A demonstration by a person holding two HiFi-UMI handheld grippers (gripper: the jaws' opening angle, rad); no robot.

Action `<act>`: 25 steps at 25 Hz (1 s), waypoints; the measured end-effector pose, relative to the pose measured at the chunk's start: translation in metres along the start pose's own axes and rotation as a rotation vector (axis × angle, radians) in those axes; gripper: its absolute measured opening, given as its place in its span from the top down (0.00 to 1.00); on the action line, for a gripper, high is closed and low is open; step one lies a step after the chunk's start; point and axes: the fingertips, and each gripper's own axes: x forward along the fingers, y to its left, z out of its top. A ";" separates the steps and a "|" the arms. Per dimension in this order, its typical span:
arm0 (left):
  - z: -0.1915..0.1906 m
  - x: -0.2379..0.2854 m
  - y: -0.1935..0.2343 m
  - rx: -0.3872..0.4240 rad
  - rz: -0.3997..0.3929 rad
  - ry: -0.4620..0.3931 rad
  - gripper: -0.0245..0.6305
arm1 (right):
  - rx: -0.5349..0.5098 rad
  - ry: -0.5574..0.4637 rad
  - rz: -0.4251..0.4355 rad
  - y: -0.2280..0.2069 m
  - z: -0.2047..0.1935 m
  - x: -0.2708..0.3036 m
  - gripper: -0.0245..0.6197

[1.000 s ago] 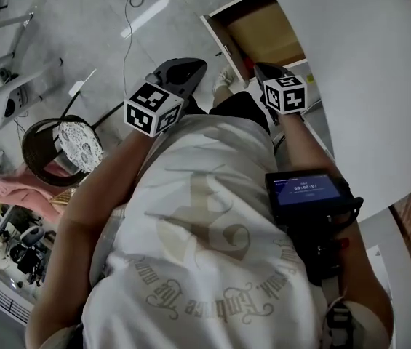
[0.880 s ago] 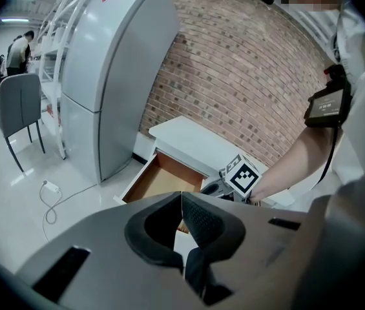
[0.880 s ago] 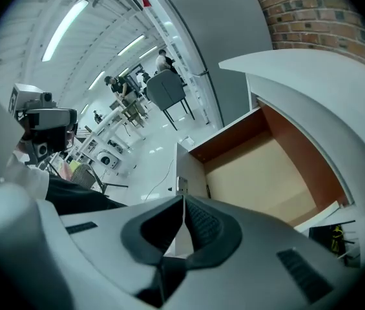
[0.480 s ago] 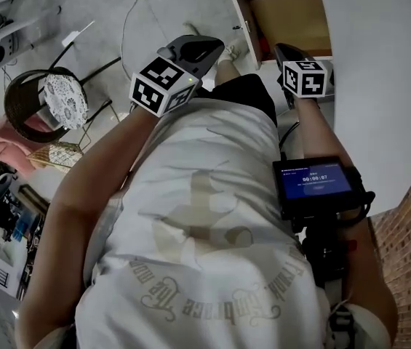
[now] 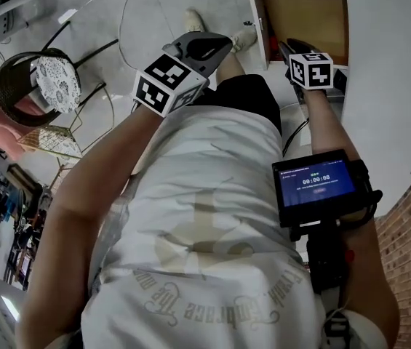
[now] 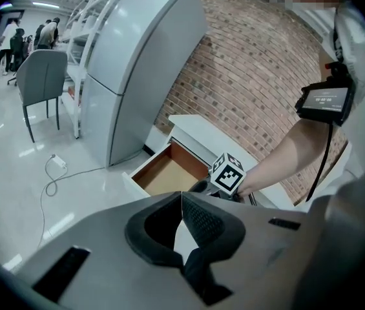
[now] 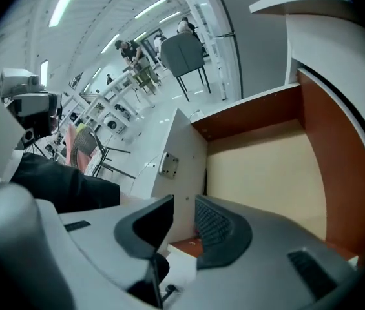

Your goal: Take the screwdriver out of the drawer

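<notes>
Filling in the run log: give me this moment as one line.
drawer: open | screwdriver: not seen | left gripper: shut, empty, away from drawer | right gripper: open, empty, at drawer edge

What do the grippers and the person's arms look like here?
Both the left gripper and right gripper have grey moulded bodies with dark ribbed jaws. Each carries a cube of black-and-white square markers. A black device with a blue screen sits on the right forearm. The person wears a short-sleeved white T-shirt with printed lettering.
</notes>
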 end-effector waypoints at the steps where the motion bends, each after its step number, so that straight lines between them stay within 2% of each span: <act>1: -0.001 0.001 -0.001 -0.004 0.005 -0.005 0.93 | -0.015 0.018 -0.001 -0.003 -0.004 0.000 0.79; 5: -0.001 0.010 -0.003 -0.024 0.019 -0.022 0.93 | -0.053 0.092 0.003 -0.016 -0.018 0.004 0.79; 9: -0.005 0.021 0.019 -0.052 0.017 -0.020 0.93 | -0.054 0.163 0.005 -0.027 -0.019 0.025 0.79; 20: -0.022 0.049 0.047 -0.064 0.023 -0.013 0.93 | -0.097 0.237 0.052 -0.036 -0.017 0.070 0.80; 25: -0.050 0.057 0.063 -0.085 0.022 0.010 0.93 | -0.136 0.298 0.064 -0.037 -0.028 0.108 0.80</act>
